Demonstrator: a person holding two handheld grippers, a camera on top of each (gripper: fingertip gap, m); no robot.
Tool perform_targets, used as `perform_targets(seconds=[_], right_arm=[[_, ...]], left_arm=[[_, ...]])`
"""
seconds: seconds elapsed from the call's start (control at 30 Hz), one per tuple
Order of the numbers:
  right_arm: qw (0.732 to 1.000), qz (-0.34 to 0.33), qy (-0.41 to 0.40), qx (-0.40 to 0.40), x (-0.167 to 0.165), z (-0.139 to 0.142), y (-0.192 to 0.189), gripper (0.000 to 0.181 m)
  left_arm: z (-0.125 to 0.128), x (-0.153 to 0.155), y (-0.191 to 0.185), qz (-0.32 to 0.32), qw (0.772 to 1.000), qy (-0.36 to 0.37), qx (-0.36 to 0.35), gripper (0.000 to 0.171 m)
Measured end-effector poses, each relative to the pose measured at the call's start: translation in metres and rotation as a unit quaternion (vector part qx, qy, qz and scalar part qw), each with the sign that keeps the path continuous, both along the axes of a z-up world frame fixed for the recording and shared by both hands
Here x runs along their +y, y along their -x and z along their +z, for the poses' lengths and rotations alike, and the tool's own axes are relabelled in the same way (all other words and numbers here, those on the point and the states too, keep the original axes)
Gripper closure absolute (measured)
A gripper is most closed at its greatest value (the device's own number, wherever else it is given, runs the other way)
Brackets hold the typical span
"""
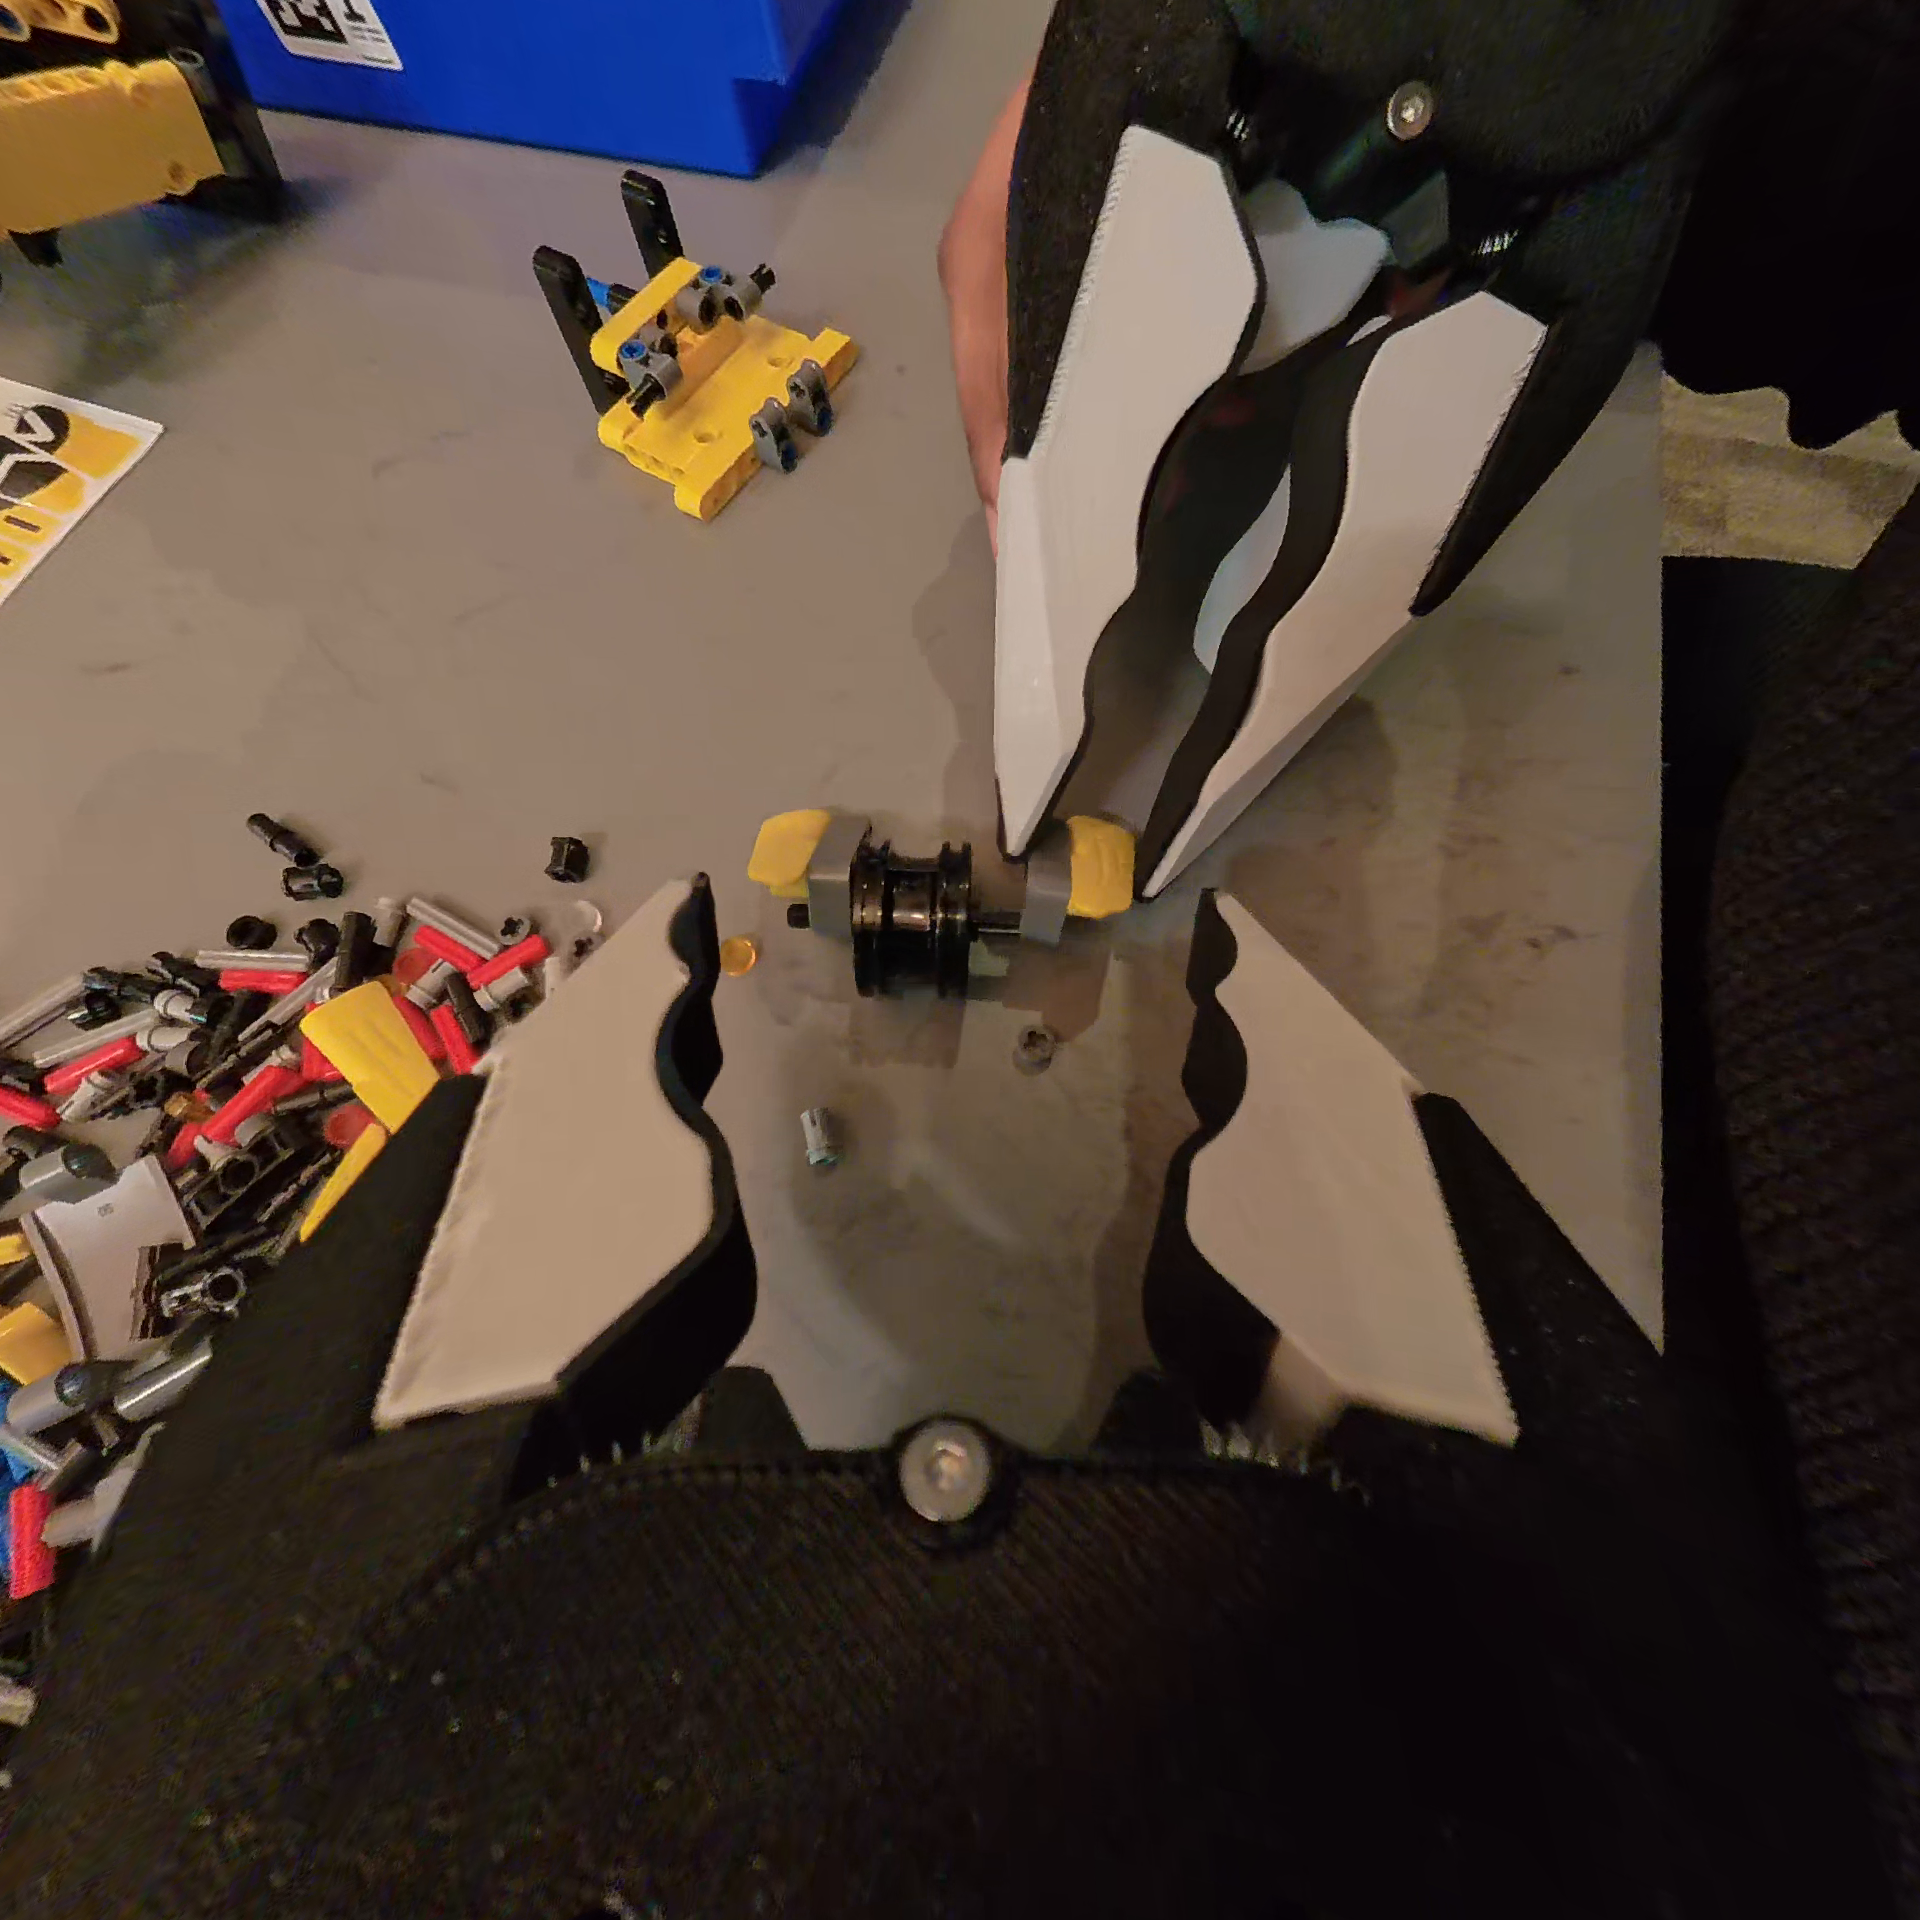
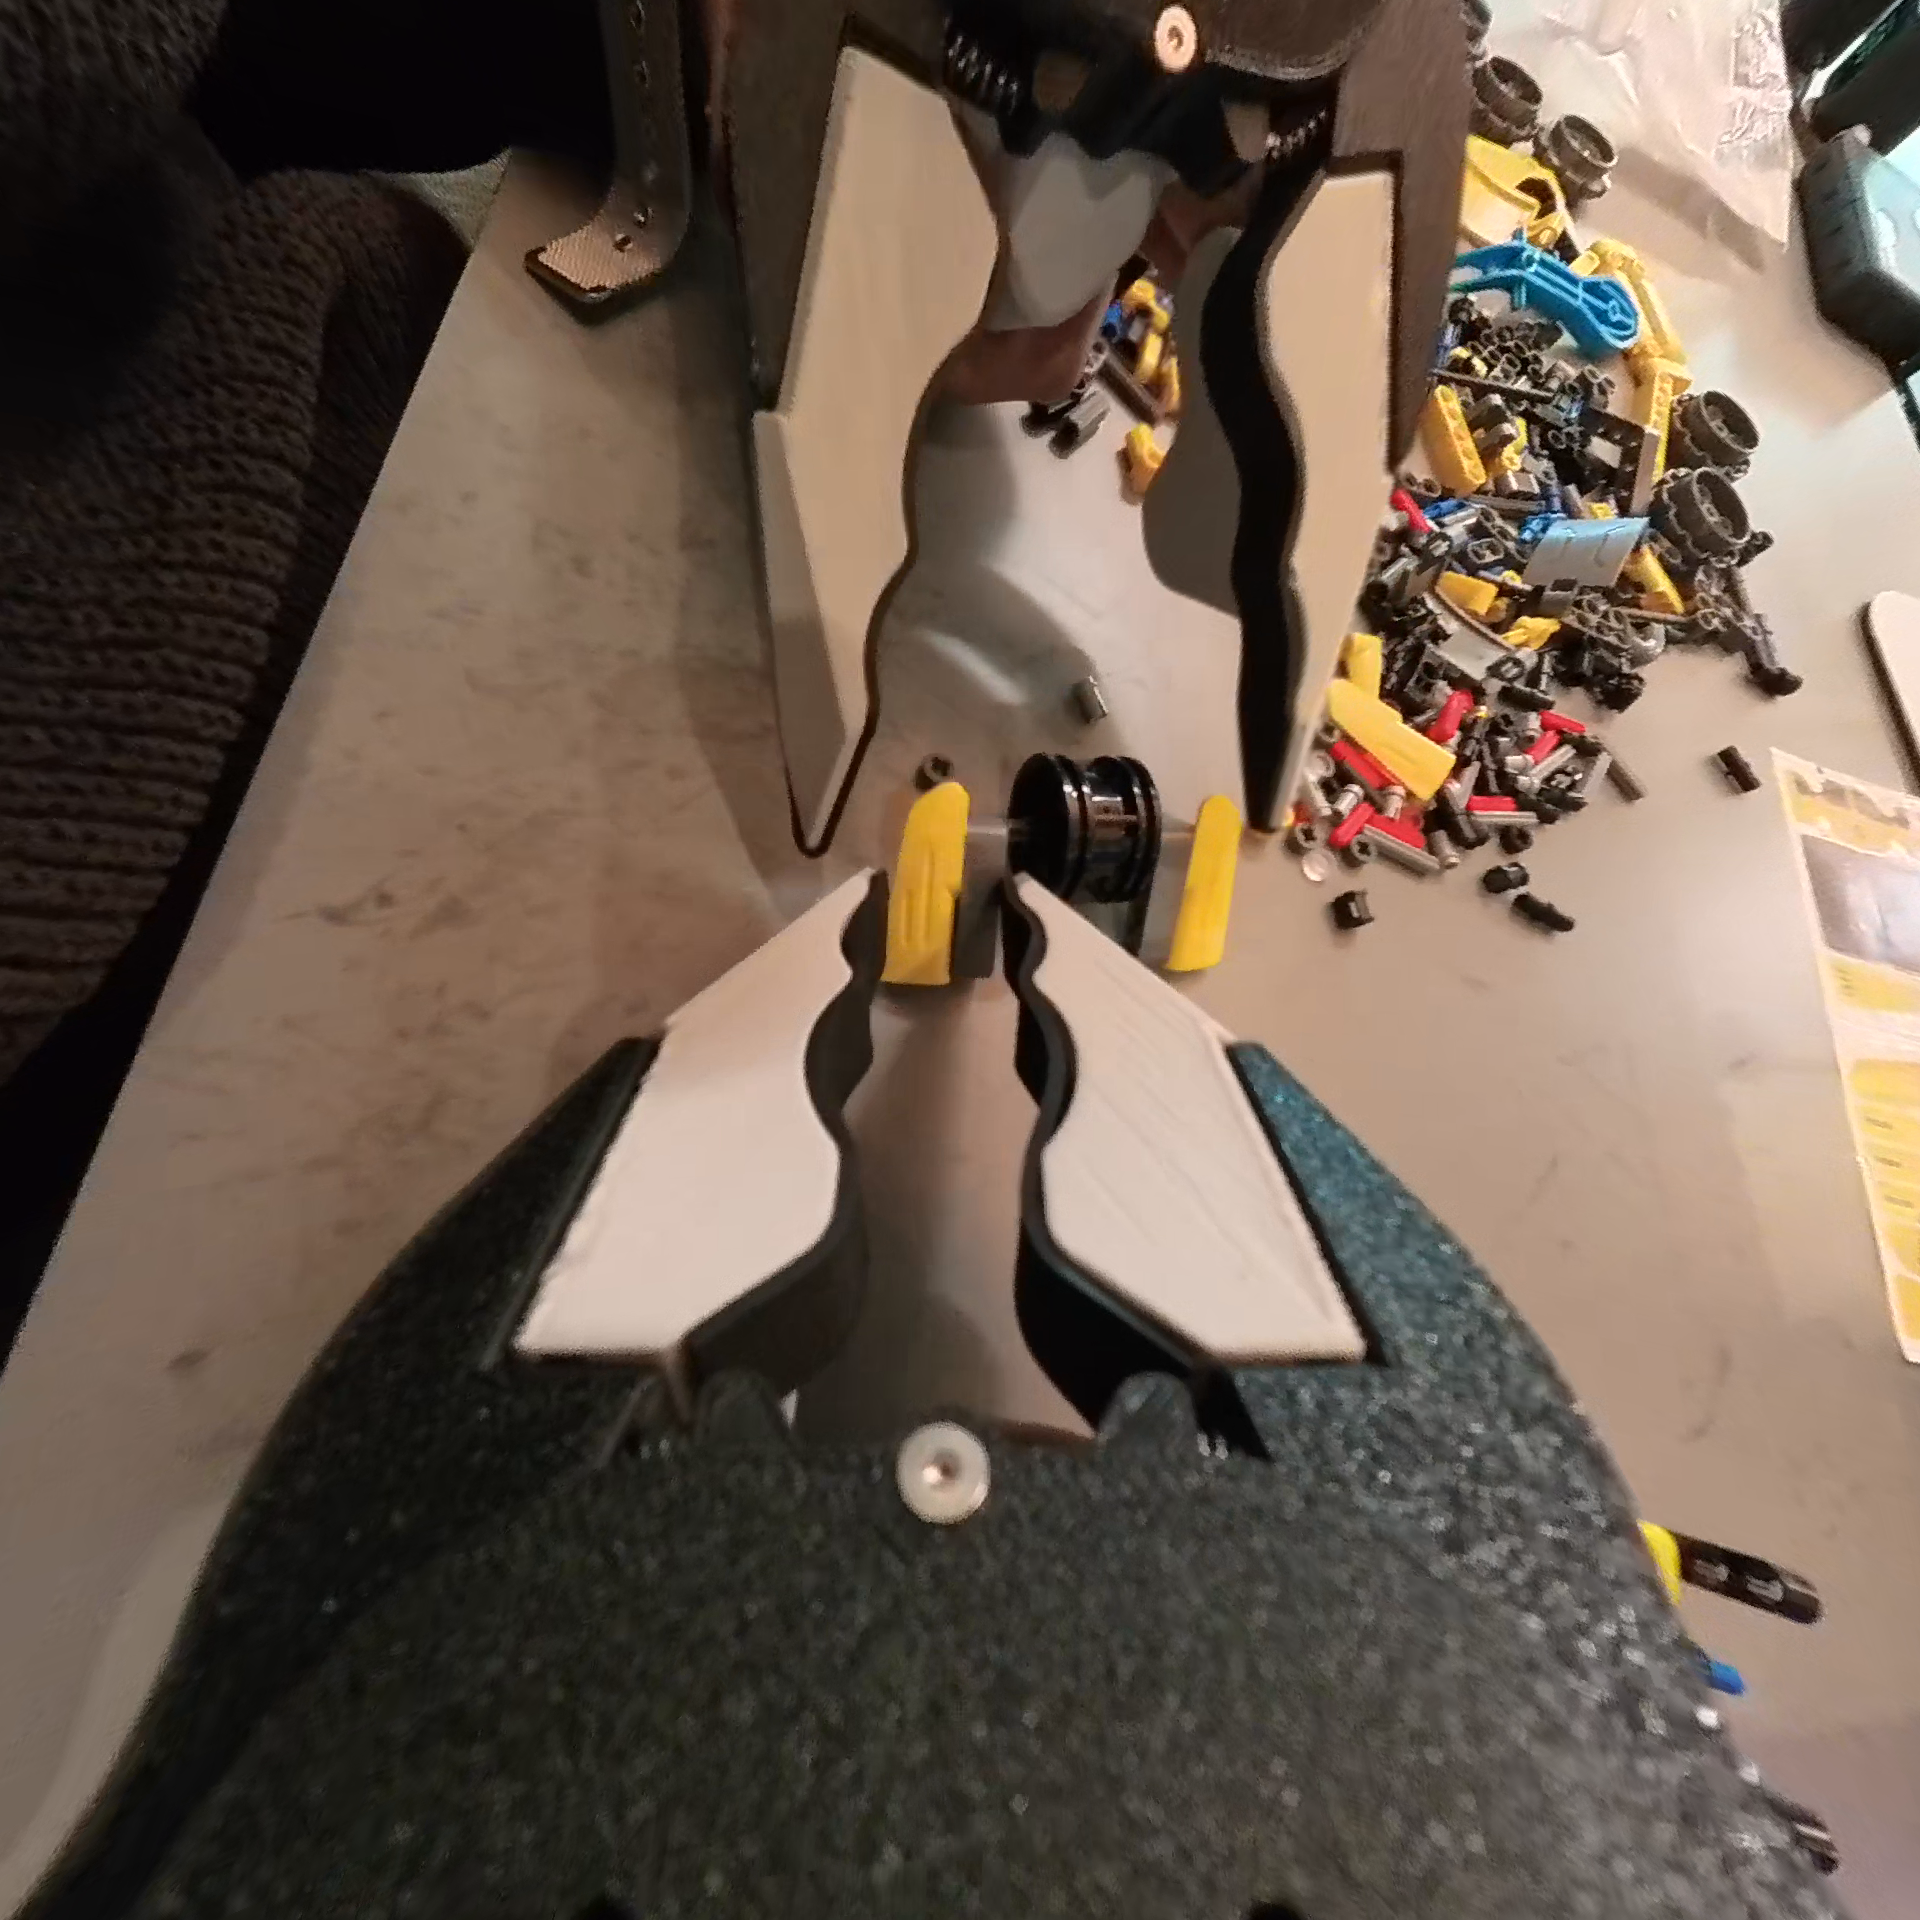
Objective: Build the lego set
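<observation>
The grey worktop (image 1: 416, 644) carries a blue plastic box (image 1: 582, 73) at its far edge, well beyond the wheel assembly (image 1: 914, 914). This is a glossy black plastic hub on a short axle with a grey and a yellow piece at each end, lying on the worktop.

The left tool (image 1: 951, 899) is spread wide, one tip on each side of the wheel assembly and neither touching it. The right tool (image 1: 1081, 868) is narrowed to a pinch on the assembly's right-hand yellow and grey end.

A heap of loose red, black, grey and yellow plastic pieces (image 1: 260, 1039) lies to the left of the assembly. A partly built yellow plastic frame (image 1: 717, 384) stands beyond it. A small grey pin (image 1: 821, 1138) and a round orange stud (image 1: 740, 954) lie just beside it.
</observation>
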State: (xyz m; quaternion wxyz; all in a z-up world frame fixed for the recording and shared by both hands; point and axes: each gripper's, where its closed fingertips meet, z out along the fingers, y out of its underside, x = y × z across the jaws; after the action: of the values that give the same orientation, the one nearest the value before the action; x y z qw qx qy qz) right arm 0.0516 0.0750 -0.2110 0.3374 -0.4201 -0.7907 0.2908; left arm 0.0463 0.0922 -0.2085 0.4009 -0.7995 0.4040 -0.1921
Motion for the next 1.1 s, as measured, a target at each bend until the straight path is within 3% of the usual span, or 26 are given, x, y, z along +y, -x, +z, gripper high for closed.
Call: perform_targets(seconds=[0.57,0.93,1.1], right_arm=[[1.000,-0.026,0.000,0.000,0.0053,0.0004,0.0039,0.160],[0.999,-0.039,0.003,-0.001,0.0076,0.0005,0.0044,0.161],[0.999,-0.037,0.004,0.001,0.0069,0.0009,0.0040,0.162]], left_arm=[[-0.0035,0.0017,0.0007,0.005,1.000,0.005,0.011,0.106],[-0.0022,0.0020,0.0034,0.009,1.000,0.014,0.000,0.108],[-0.0018,0.0006,0.0075,0.013,1.000,0.011,0.000,0.121]])
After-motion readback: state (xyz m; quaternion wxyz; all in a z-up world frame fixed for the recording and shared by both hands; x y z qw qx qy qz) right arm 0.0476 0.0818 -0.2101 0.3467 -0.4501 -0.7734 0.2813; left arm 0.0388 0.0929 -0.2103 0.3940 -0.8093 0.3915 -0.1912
